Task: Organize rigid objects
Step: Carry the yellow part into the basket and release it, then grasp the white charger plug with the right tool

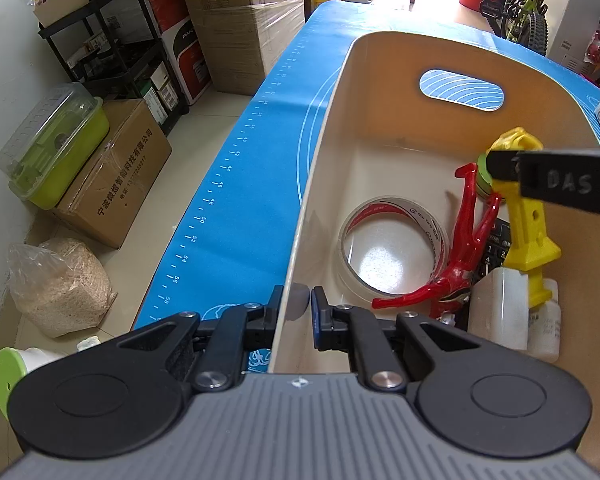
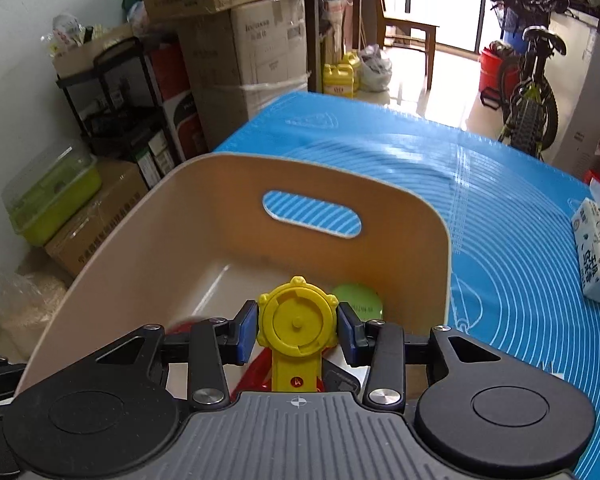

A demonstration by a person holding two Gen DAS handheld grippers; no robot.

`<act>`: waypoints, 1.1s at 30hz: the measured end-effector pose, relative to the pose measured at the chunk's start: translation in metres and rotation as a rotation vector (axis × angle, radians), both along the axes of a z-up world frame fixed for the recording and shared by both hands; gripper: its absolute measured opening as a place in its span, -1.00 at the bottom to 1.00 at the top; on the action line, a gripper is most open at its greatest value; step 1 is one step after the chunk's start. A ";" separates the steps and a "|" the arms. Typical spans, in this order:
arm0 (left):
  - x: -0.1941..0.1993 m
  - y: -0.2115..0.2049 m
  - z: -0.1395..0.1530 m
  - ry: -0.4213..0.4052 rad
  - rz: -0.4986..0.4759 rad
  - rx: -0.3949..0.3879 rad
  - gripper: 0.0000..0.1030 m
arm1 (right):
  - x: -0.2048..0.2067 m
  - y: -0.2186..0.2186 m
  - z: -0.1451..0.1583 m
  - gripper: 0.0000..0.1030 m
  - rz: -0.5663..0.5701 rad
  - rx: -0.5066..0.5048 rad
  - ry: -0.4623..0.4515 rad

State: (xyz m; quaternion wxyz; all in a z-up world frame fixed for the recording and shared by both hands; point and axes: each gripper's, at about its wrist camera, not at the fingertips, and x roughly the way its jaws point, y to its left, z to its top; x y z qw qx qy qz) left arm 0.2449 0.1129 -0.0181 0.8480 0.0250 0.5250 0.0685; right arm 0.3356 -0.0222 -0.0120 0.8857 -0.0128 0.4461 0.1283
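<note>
A cream bin (image 1: 400, 80) with a handle slot stands on the blue mat (image 1: 240, 160). My left gripper (image 1: 298, 300) is shut on the bin's left wall, one finger on each side. Inside lie a clear tape roll (image 1: 392, 248), a red figure (image 1: 468, 240), white bottles (image 1: 500, 308) and a green lid (image 2: 358, 300). My right gripper (image 2: 298, 328) is shut on the round head of a yellow plastic toy (image 2: 298, 344), held over the bin's right side. In the left wrist view its black finger (image 1: 556, 184) crosses the yellow toy (image 1: 524, 220).
A tissue pack (image 2: 598, 256) lies on the mat right of the bin. Cardboard boxes (image 2: 252, 48), a black shelf cart (image 1: 112, 40) and a green lidded tub (image 1: 56, 148) stand along the left wall. A bicycle (image 2: 532, 92) is parked beyond the table.
</note>
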 end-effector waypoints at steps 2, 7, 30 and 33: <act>0.000 0.000 0.000 0.000 0.000 -0.002 -0.72 | 0.001 0.002 -0.002 -0.03 0.008 -0.006 0.002; 0.001 -0.001 0.000 0.000 0.000 -0.002 -0.72 | -0.009 0.000 0.003 0.24 0.044 0.015 -0.015; 0.000 -0.001 0.000 -0.001 0.000 -0.001 -0.72 | -0.004 -0.151 -0.017 0.79 -0.231 -0.165 -0.032; 0.000 -0.001 0.000 0.000 0.000 -0.002 -0.72 | -0.002 -0.156 -0.041 0.79 -0.247 -0.184 0.008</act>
